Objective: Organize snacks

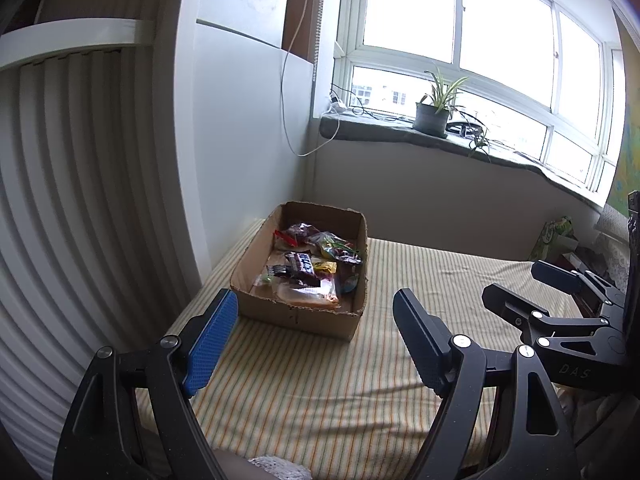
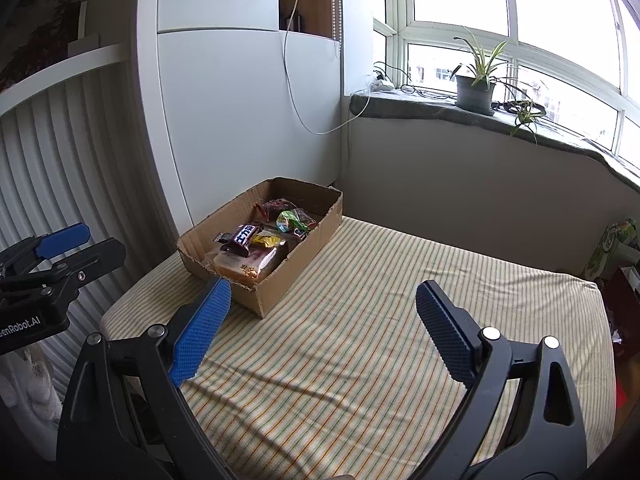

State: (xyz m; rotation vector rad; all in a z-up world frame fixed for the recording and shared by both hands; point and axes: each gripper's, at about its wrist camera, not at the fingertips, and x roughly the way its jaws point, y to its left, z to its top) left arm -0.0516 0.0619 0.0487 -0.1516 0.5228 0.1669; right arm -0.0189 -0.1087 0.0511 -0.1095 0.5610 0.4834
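Observation:
An open cardboard box (image 1: 280, 312) (image 2: 280, 280) sits on the striped cloth at the far left. It holds several snacks: a dark chocolate bar (image 1: 302, 266) (image 2: 243, 236), a wrapped bread (image 1: 308, 296) (image 2: 250, 266), a yellow packet (image 1: 325, 267) (image 2: 266, 240) and a green bag (image 1: 332, 246) (image 2: 290, 220). My left gripper (image 1: 316, 316) stands open just in front of the box, nothing between its fingers. My right gripper (image 2: 324, 312) is open too, right of the box and empty. Each gripper shows in the other's view: the right one (image 1: 516, 292), the left one (image 2: 88, 242).
The striped surface (image 2: 380, 340) spreads wide to the right of the box. A white wall panel (image 2: 224, 120) and ribbed radiator (image 1: 60, 200) stand on the left. A potted plant (image 2: 476, 88) and cables rest on the windowsill behind. Bags (image 2: 612, 248) lie at the far right.

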